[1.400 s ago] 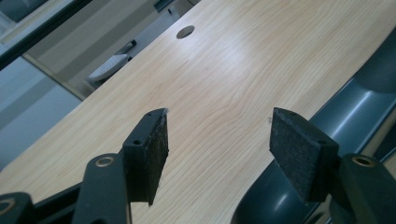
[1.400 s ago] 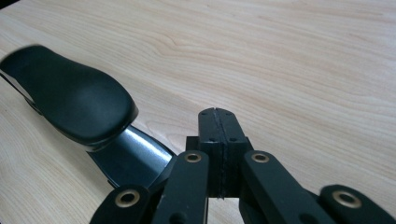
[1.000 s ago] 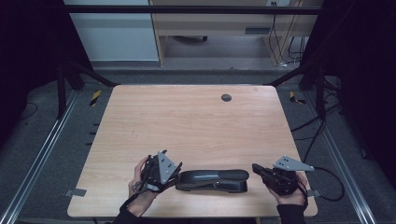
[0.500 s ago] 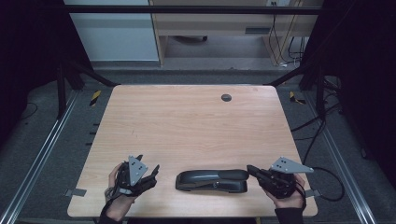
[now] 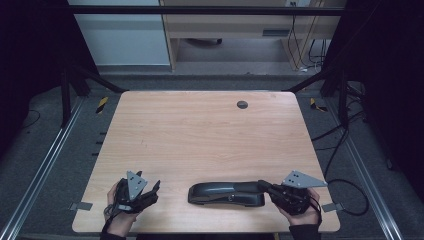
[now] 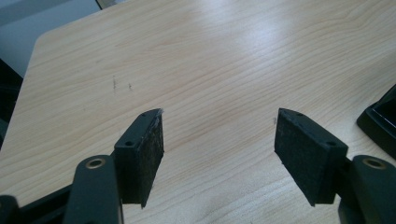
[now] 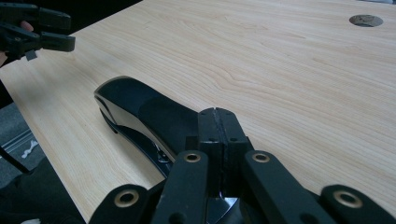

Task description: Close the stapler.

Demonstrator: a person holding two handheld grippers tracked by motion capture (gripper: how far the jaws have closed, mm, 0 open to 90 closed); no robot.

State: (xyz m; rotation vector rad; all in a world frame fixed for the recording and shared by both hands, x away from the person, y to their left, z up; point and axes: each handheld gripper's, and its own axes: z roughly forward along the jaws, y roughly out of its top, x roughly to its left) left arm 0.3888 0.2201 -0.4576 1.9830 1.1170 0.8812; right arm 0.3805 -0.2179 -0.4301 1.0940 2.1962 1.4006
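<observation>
At the near edge of the worktop [image 5: 210, 135] a black stapler [image 5: 226, 193] lies flat on its side-long base, its length running from one pair of tongs toward the other. The right tongs [image 5: 264, 186] are clenched tight, pads pressed together, their tip touching the stapler's nearer end; whether they pinch any part of it cannot be told. The right hand [image 5: 300, 212] lies low behind them, wrist at the worktop's edge, the grey plate on top tilted. In the right gripper view the closed pads [image 7: 219, 135] sit over the stapler's [image 7: 144, 112] glossy body, which stretches away from them toward the other tongs [image 7: 35, 30], seen well beyond its far end. The left tongs [image 5: 152, 189] are released, pads spread with only bare wood between them, having just been widening, and stand well apart from the stapler's far end. The left hand [image 5: 120, 210] holds them low, pointed along the worktop toward the stapler. The left gripper view shows the two pads [image 6: 144, 156] wide apart and a black corner of the stapler [image 6: 380, 121] just off to the side of one pad. Far beyond both tongs, a round cable grommet [image 5: 242, 104] sits in the worktop.
</observation>
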